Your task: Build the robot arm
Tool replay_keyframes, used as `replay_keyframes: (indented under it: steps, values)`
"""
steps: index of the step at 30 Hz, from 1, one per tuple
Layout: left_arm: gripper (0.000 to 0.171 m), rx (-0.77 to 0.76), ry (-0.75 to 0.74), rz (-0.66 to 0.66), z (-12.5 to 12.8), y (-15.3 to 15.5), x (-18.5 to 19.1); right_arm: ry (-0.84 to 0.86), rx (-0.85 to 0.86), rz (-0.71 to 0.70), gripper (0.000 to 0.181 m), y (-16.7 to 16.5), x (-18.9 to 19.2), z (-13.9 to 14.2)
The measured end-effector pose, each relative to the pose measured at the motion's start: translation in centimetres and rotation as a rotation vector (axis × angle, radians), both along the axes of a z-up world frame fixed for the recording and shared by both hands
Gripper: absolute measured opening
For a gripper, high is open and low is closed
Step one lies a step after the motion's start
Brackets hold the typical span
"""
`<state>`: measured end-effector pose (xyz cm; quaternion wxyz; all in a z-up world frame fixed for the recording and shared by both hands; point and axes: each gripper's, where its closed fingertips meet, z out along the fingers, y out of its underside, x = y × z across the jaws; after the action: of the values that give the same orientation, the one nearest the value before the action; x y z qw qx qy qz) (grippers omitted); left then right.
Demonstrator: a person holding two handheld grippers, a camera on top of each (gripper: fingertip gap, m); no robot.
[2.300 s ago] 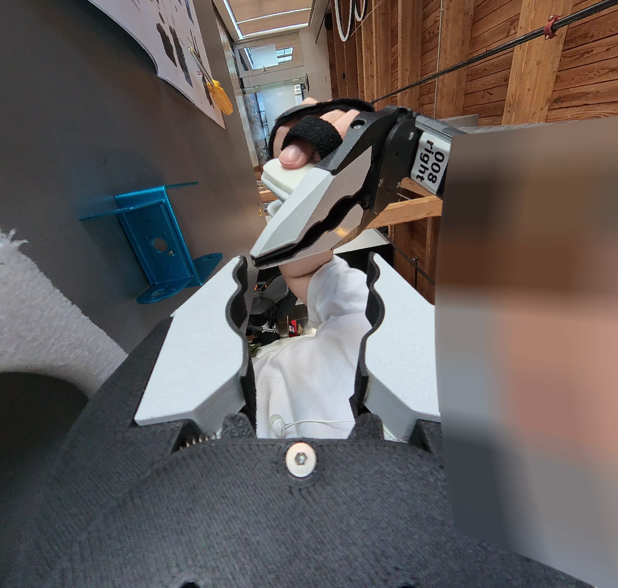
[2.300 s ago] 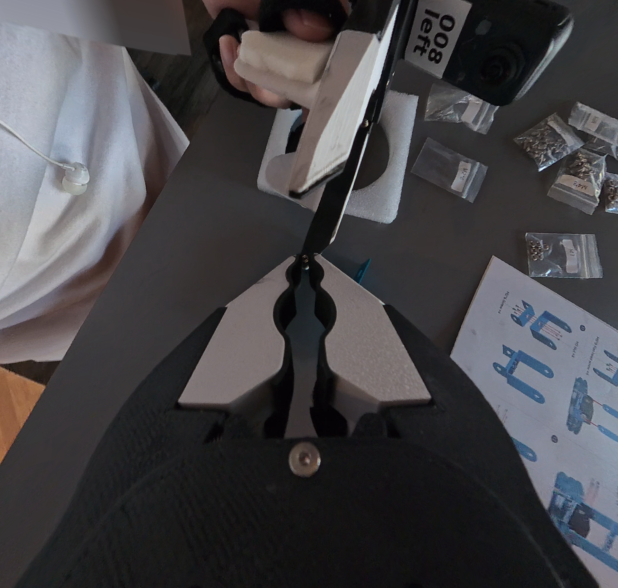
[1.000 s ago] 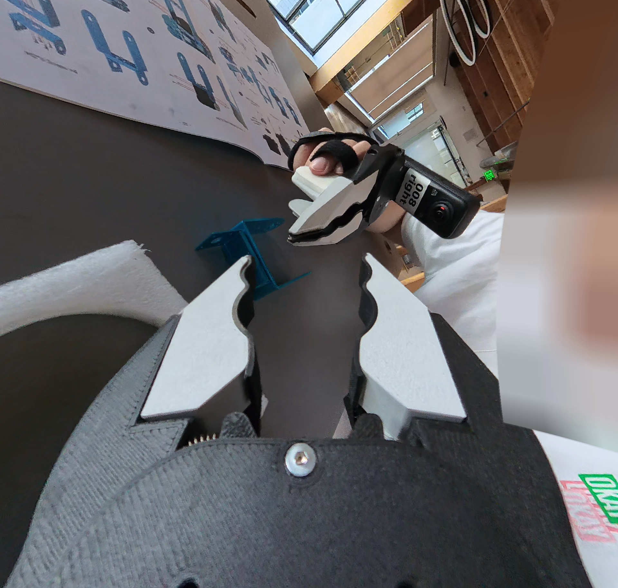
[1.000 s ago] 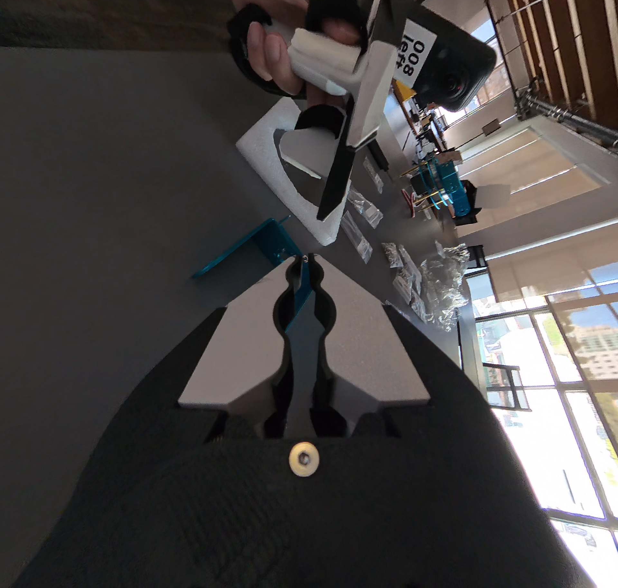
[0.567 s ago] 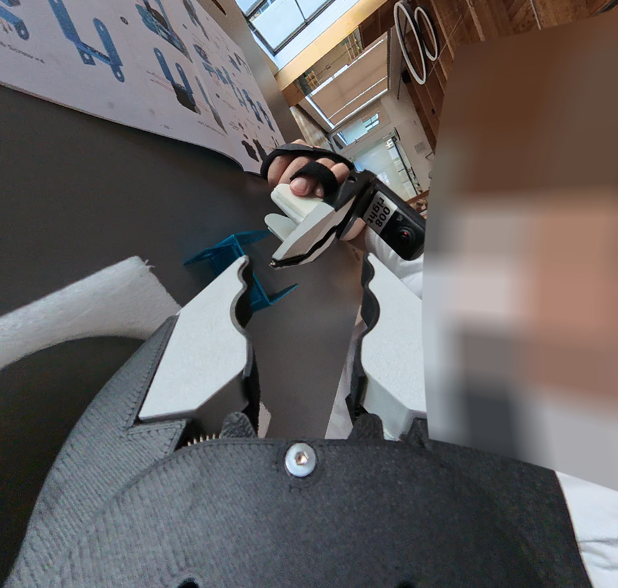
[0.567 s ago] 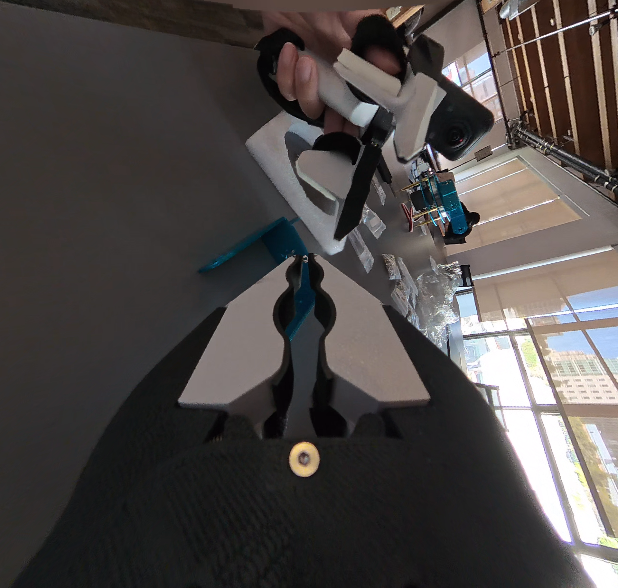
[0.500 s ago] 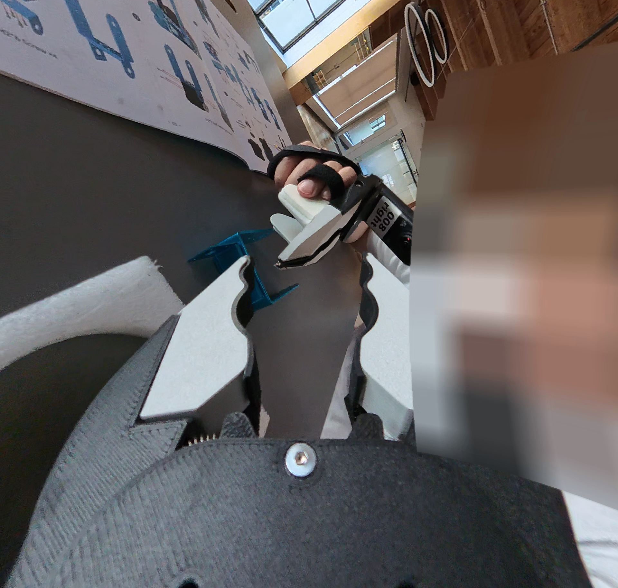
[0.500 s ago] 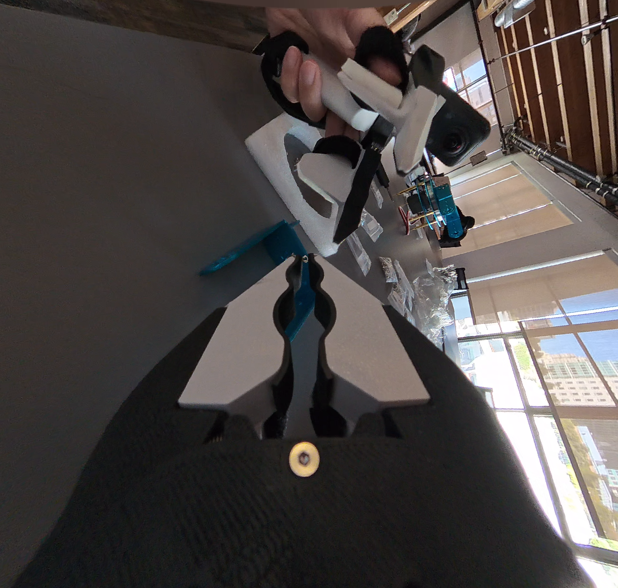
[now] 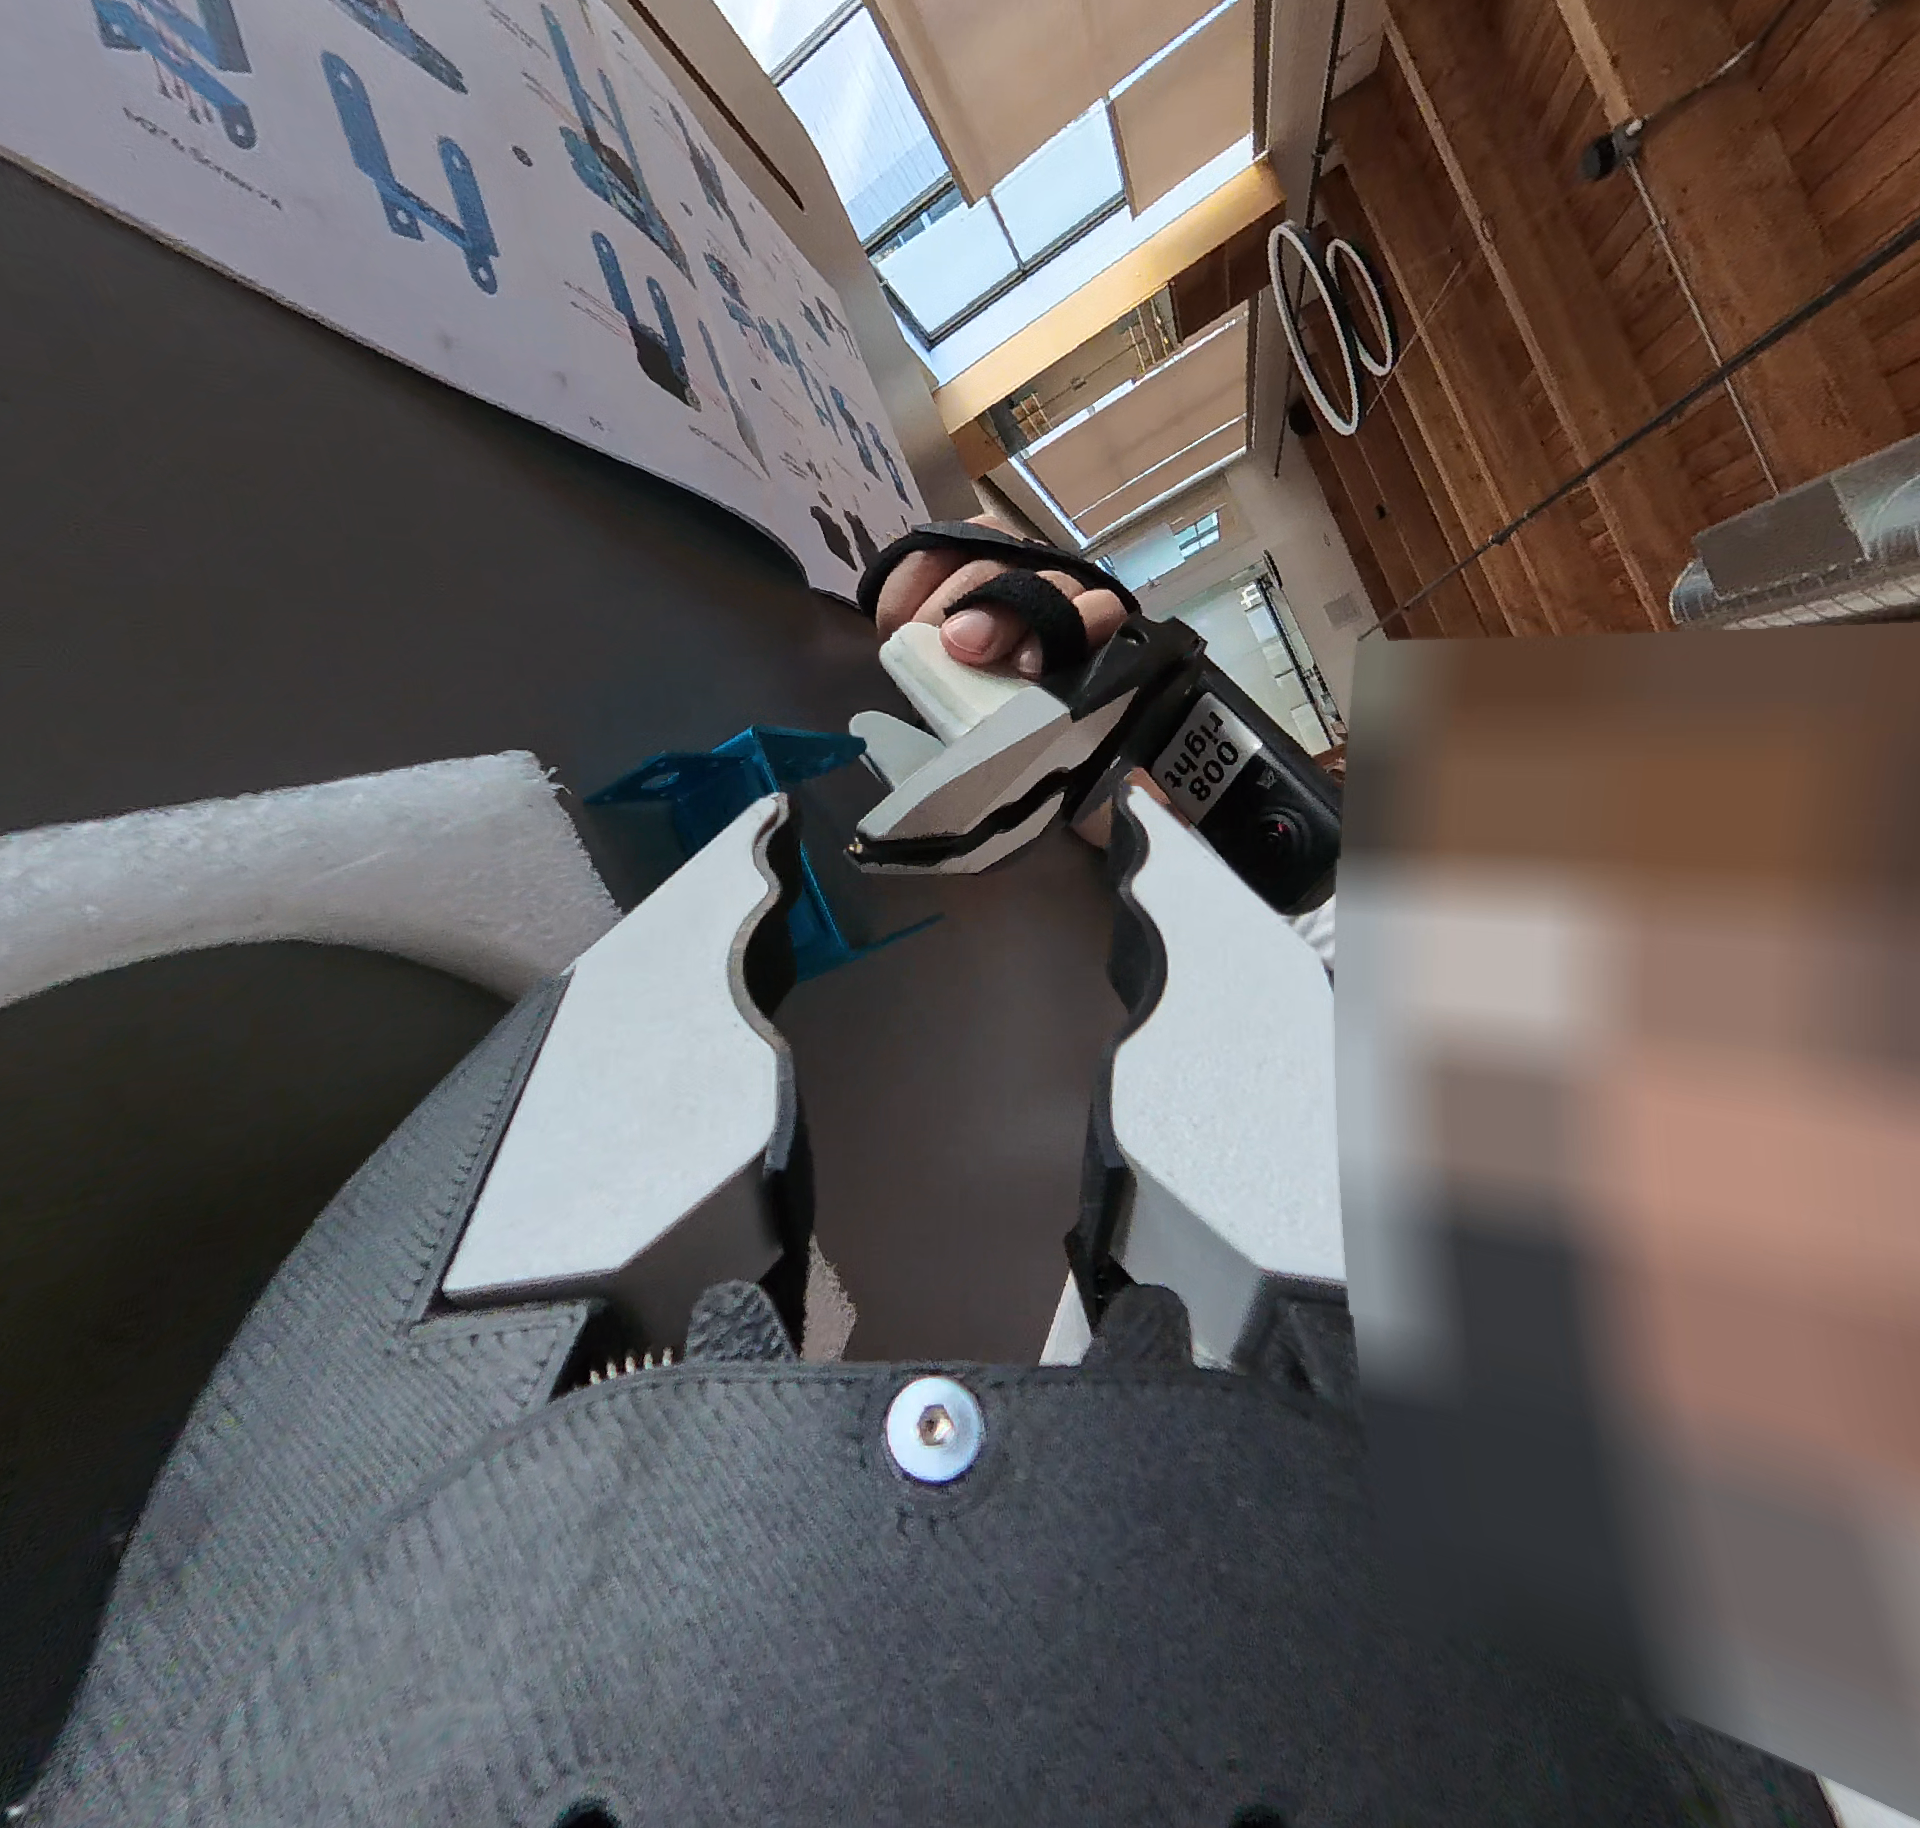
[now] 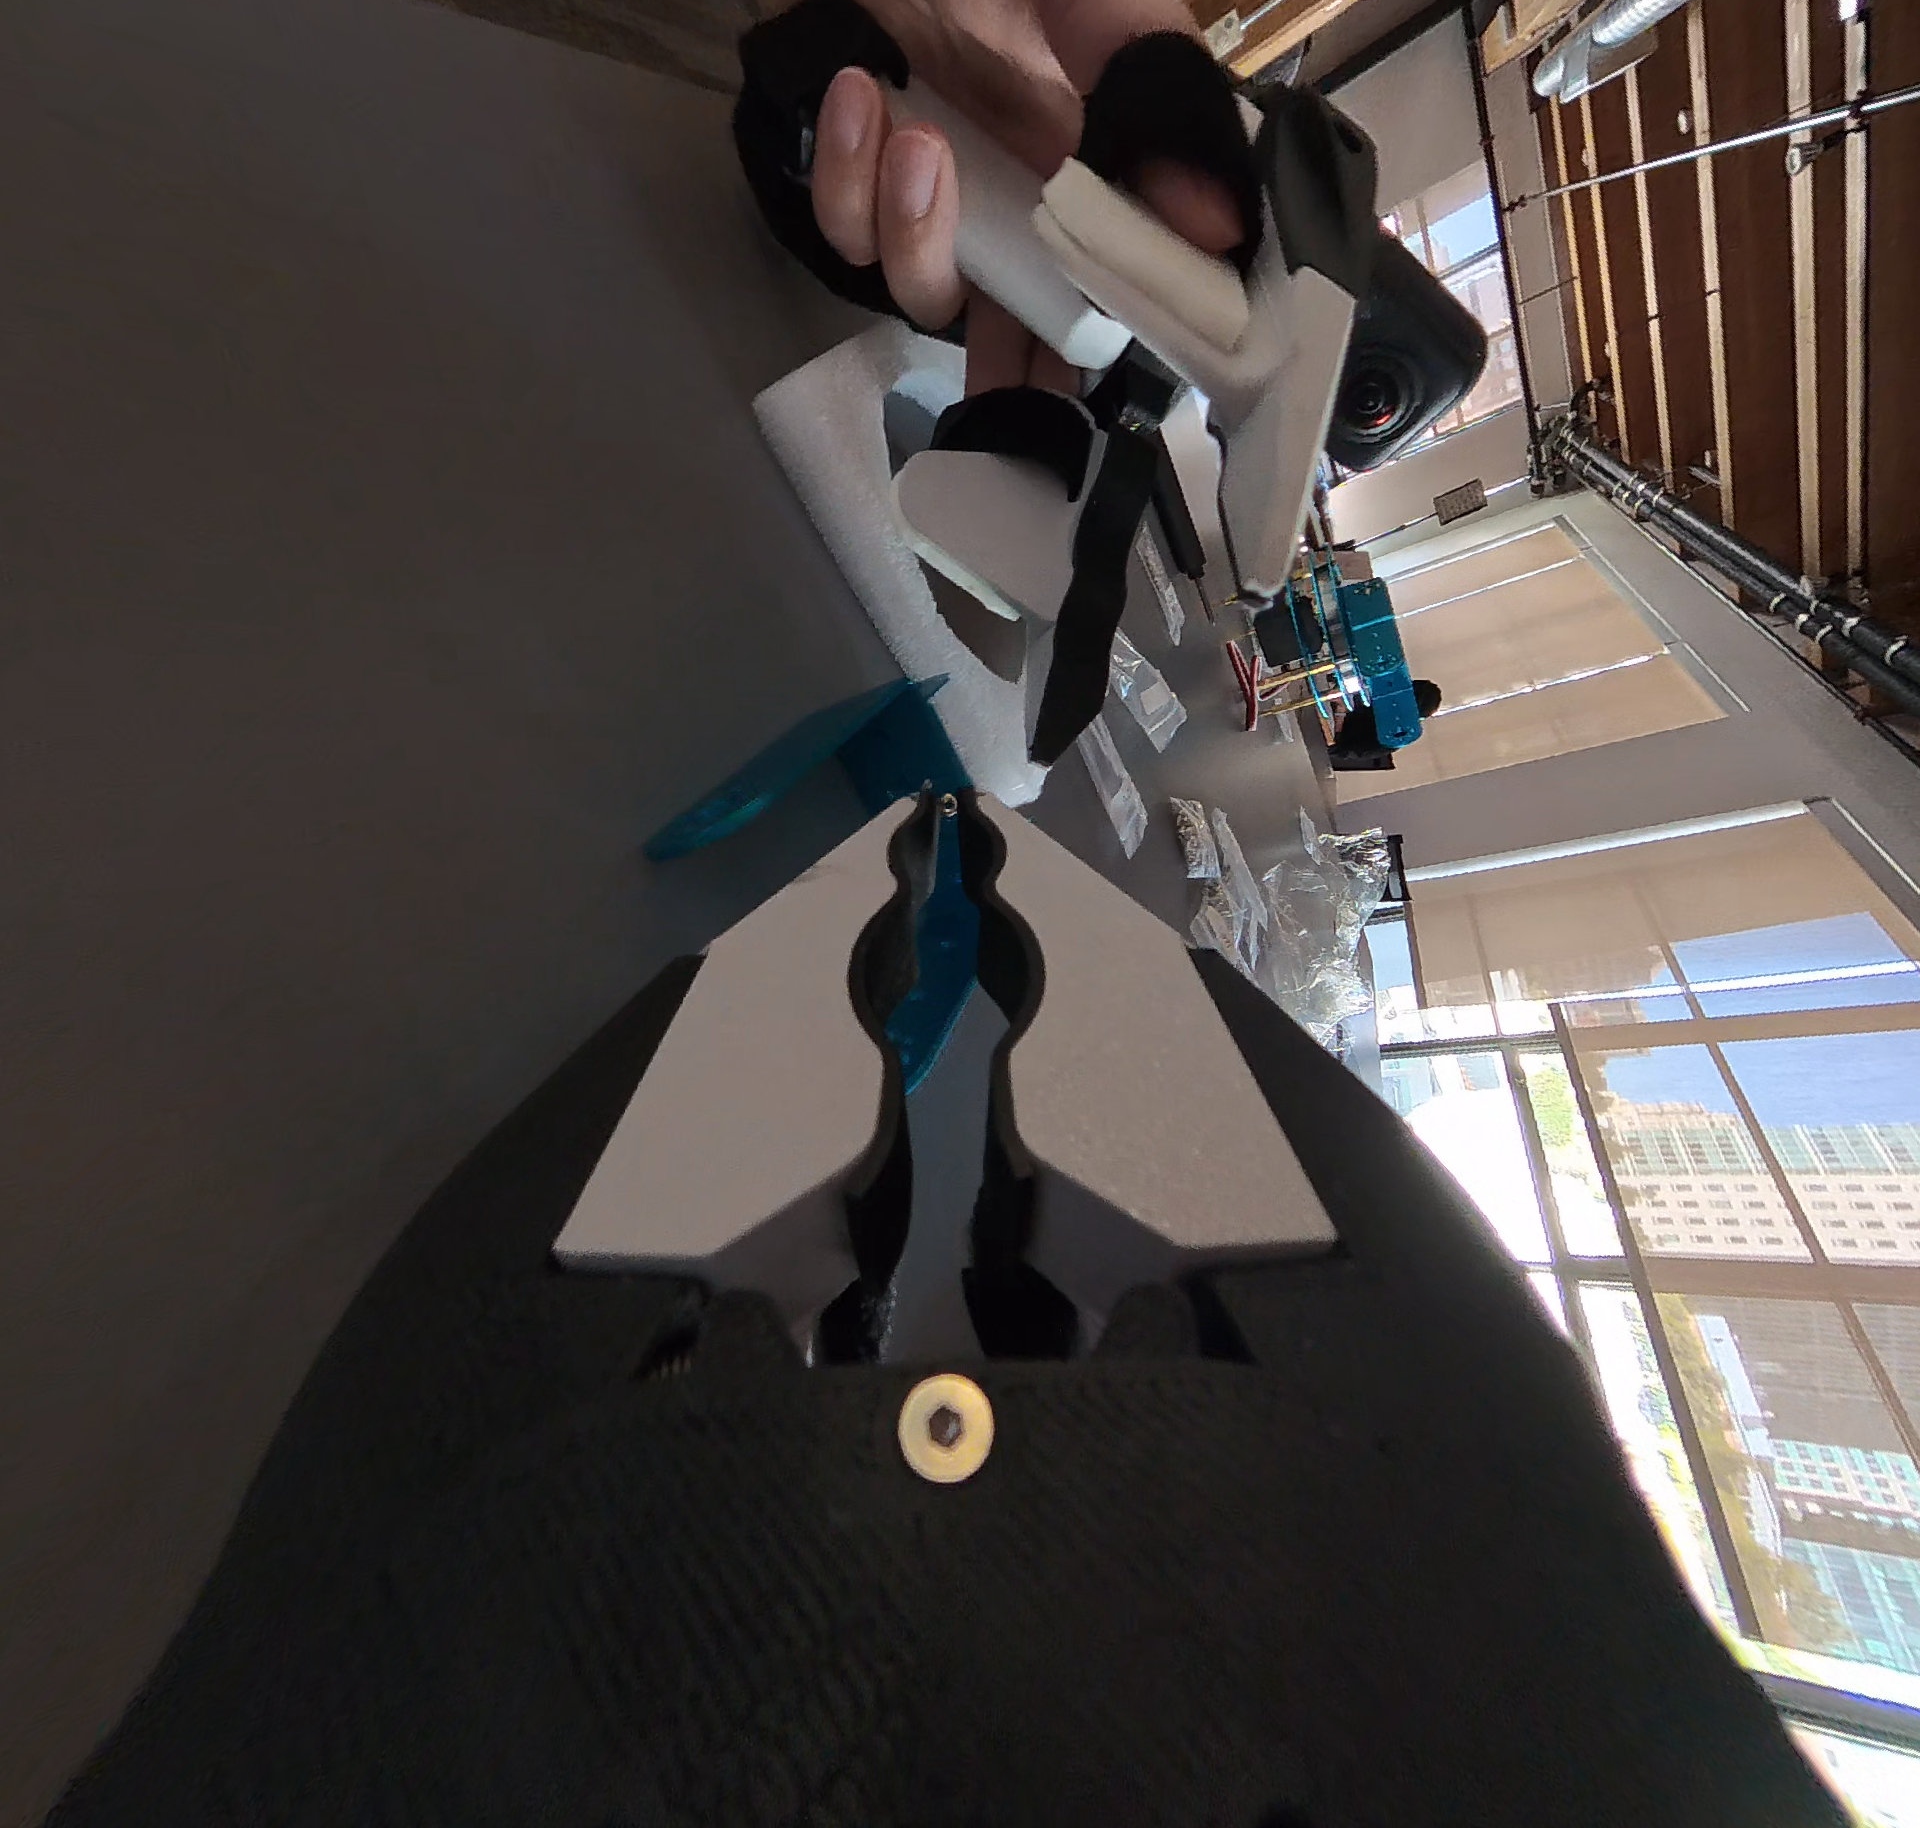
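Note:
A blue metal bracket (image 9: 717, 776) lies on the dark table, also seen in the right wrist view (image 10: 800, 765). My right gripper (image 10: 940, 804) is shut, with a tiny brass-coloured part (image 10: 949, 799) pinched at its tips, just above and beside the bracket. It also shows in the left wrist view (image 9: 935, 828), held by a hand, between my left fingers. My left gripper (image 9: 948, 817) is open and empty, hovering over the table near the bracket. It also shows in the right wrist view (image 10: 1153, 672), jaws apart.
A white foam block (image 9: 260, 864) with a cut-out lies beside the bracket; it also shows in the right wrist view (image 10: 831, 448). A printed instruction sheet (image 9: 312, 168) lies further off. Small clear bags of hardware (image 10: 1226, 843) and a blue assembled frame (image 10: 1371, 656) sit along the table. The tips of both grippers are at nearly the same place.
Both grippers tilted and drew closer together over the table. The right gripper's tips came down next to the blue bracket. Left stayed open, right stayed shut.

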<state>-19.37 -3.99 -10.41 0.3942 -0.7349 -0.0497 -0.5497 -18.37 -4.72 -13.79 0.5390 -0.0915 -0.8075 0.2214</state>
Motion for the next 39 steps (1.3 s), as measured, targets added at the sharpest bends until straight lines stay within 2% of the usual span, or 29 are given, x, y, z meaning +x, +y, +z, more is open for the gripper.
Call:
replay_keyframes:
  steps: [2, 6, 10, 12, 17, 27, 33, 39]
  values:
    - [0.065, 0.022, 0.029, 0.001, 0.1, 0.0, 0.2, 0.003, -0.03, 0.008, 0.001, -0.1, 0.1, 0.4]
    - [0.063, 0.019, 0.116, 0.02, -0.4, -0.1, 1.2, 0.001, -0.006, 0.011, 0.001, -0.4, 0.1, 0.2]
    - [0.066, -0.018, 0.124, 0.069, -0.5, -0.1, 1.5, -0.026, 0.053, 0.008, 0.002, -0.6, -0.2, -0.9]
    - [0.061, -0.04, 0.153, 0.073, -0.9, -0.1, 1.4, -0.018, 0.054, 0.005, 0.001, -0.6, -0.2, -0.7]
    - [0.063, -0.104, 0.2, 0.071, -1.4, 0.0, 1.4, -0.013, 0.059, 0.002, 0.002, -0.6, -0.3, -0.7]
    - [0.065, -0.155, 0.17, 0.042, -1.5, -0.4, 1.2, 0.001, 0.126, 0.01, 0.002, -0.7, -0.7, -1.0]
    - [0.07, -0.239, 0.235, 0.022, -1.9, -0.7, 0.8, 0.016, 0.148, 0.022, 0.002, -0.6, -0.9, -0.8]
    - [0.068, -0.315, 0.203, -0.045, -2.4, -1.0, 1.5, 0.019, 0.17, 0.037, 0.001, -1.0, -0.9, -1.0]
